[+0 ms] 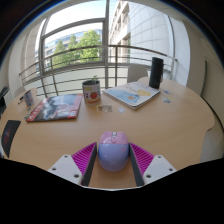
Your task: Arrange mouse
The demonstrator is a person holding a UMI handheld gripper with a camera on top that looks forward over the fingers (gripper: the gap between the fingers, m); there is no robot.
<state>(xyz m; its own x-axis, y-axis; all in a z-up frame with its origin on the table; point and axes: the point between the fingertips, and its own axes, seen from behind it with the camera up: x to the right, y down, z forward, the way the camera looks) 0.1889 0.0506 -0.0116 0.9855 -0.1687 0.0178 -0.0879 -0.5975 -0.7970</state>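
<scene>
Lilac plastic, smooth and domed: the mouse [112, 150] sits between the pink pads of the tongs [112, 160], which look closed against its sides, low over the pale wooden worktop [150, 125]. That rounded shell could squirt out if the squeeze is uneven. A mug [91, 90] and magazines [54, 107] lie well beyond, hardly in the way.

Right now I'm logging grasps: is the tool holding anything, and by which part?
The tool is closed on the mouse, with the pink pads pressing its left and right sides.
</scene>
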